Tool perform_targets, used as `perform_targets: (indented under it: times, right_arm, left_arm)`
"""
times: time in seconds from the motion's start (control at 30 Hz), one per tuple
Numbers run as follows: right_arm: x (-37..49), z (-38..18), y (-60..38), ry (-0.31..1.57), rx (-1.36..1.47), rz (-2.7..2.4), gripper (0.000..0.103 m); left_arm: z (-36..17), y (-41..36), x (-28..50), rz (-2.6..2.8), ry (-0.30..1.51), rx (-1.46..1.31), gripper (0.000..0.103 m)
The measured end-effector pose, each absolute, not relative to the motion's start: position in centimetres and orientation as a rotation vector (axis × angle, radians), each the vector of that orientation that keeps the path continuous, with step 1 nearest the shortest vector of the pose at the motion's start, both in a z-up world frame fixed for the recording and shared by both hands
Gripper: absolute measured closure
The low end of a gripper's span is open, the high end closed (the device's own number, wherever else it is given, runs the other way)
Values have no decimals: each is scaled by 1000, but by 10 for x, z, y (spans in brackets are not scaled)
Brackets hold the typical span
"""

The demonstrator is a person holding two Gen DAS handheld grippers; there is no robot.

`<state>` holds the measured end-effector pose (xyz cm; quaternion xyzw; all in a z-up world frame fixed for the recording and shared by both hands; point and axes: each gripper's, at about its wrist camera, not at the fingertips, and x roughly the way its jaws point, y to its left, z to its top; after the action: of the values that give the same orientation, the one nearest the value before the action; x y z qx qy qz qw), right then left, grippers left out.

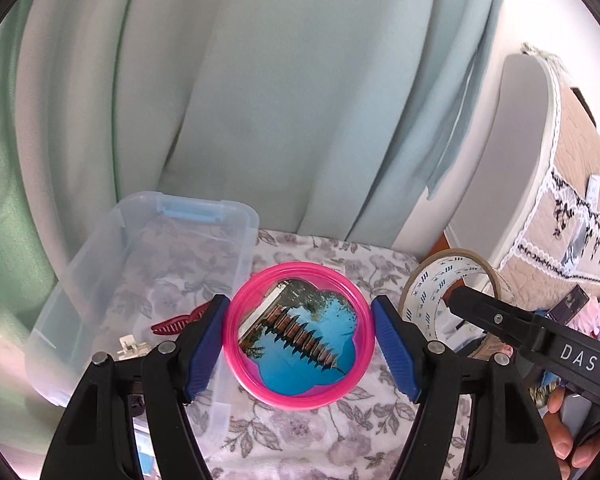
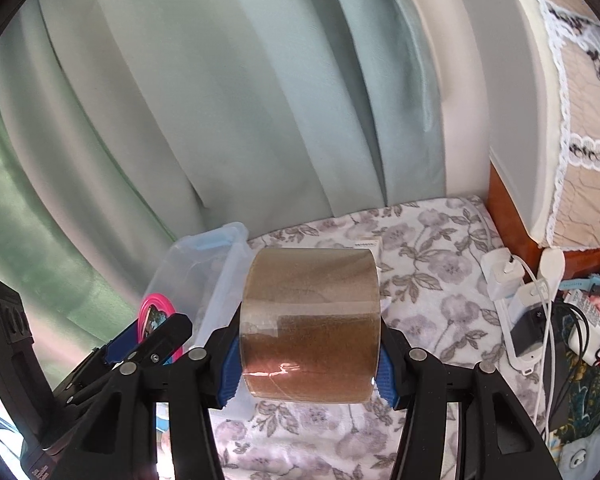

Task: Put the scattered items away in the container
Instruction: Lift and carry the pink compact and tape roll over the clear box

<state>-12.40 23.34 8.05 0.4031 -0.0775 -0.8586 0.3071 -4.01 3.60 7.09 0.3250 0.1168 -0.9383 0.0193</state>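
The round, translucent pink plastic dish [image 1: 299, 336] is pinched at its rim between the blue pads of the left tool [image 1: 299, 350], held in the air just right of the clear plastic storage box [image 1: 236, 240] with a blue latch. In the box lie a dark red hair clip [image 1: 172, 325] and a small white object. The right tool [image 2: 309, 364] clamps the wide roll of brown packing tape [image 2: 310, 320] by its two faces, above the grey floral bedspread [image 2: 440, 292].
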Motion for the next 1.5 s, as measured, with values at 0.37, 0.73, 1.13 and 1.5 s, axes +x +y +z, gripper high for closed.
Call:
perform_targets:
  times: [0.37, 0.73, 1.13, 1.5]
  right_arm:
    - [-105, 107, 190, -140, 984, -2215, 46]
    - [-91, 116, 147, -61, 947, -2167, 46]
    - [-78, 112, 102, 14, 951, -2113, 46]
    - [-77, 97, 74, 66, 983, -2082, 46]
  left_arm:
    - [89, -12, -22, -2872, 418, 896, 30]
    - [96, -54, -8, -2832, 470, 817, 30]
    - [82, -95, -6, -2768, 533, 803, 30]
    - [65, -119, -13, -2720, 582, 838, 30]
